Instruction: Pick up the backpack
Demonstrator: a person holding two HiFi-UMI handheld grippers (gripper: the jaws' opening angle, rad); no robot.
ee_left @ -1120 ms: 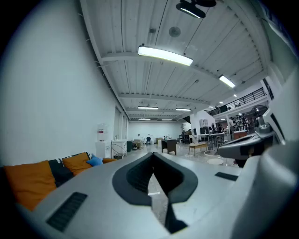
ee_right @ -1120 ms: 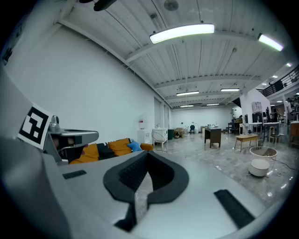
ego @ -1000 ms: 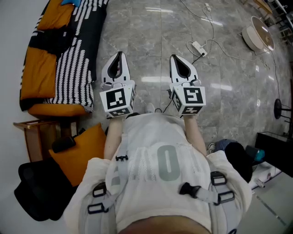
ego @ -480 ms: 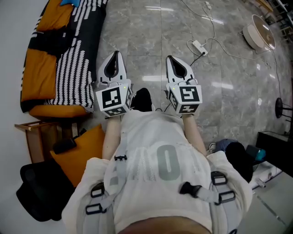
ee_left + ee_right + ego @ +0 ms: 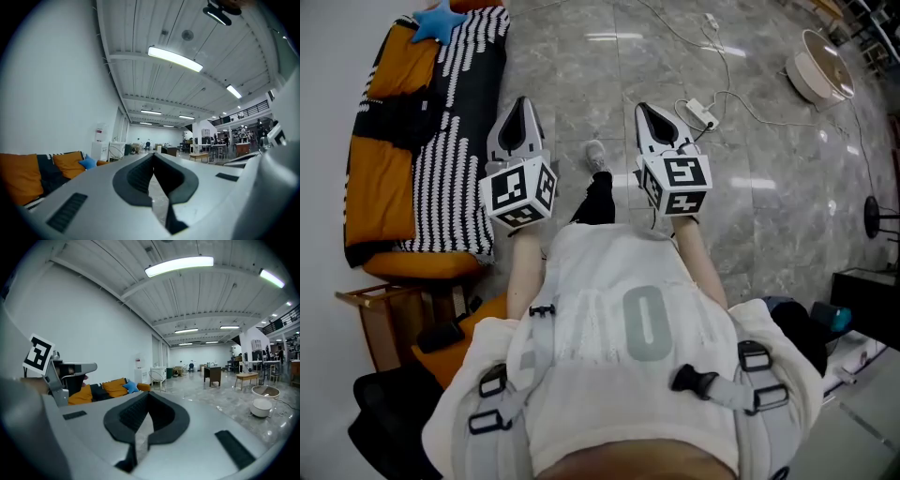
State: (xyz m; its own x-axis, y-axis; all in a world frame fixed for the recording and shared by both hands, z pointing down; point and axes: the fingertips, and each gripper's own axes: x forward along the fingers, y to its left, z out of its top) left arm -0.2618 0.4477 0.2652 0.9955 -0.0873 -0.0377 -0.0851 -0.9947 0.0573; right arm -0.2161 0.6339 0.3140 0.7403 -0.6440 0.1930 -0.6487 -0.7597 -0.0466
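Note:
A cream-white backpack [image 5: 628, 375] with grey straps and black buckles lies against the person's front, filling the bottom of the head view. Both forearms reach out from under it. My left gripper [image 5: 519, 101] is held out level over the floor beside the sofa, jaws shut with nothing between them. My right gripper [image 5: 644, 111] is held out the same way, shut and empty. The left gripper view shows closed jaws [image 5: 153, 154] pointing down a long hall. In the right gripper view the jaws [image 5: 148, 394] are also closed, and the left gripper's marker cube [image 5: 38, 354] shows at the left.
A sofa [image 5: 384, 178] with orange cushions, a black-and-white striped blanket [image 5: 455, 141] and a blue star cushion [image 5: 436, 19] runs along the left wall. A wooden side table [image 5: 384, 319] stands below it. A power strip [image 5: 698, 111] with cables and a round white appliance [image 5: 820, 70] lie on the grey floor. A dark bag [image 5: 797, 328] sits at right.
Both grippers have moved forward, up the picture. The sofa and floor have slid down the view. A dark trouser leg and shoe now show between the grippers.

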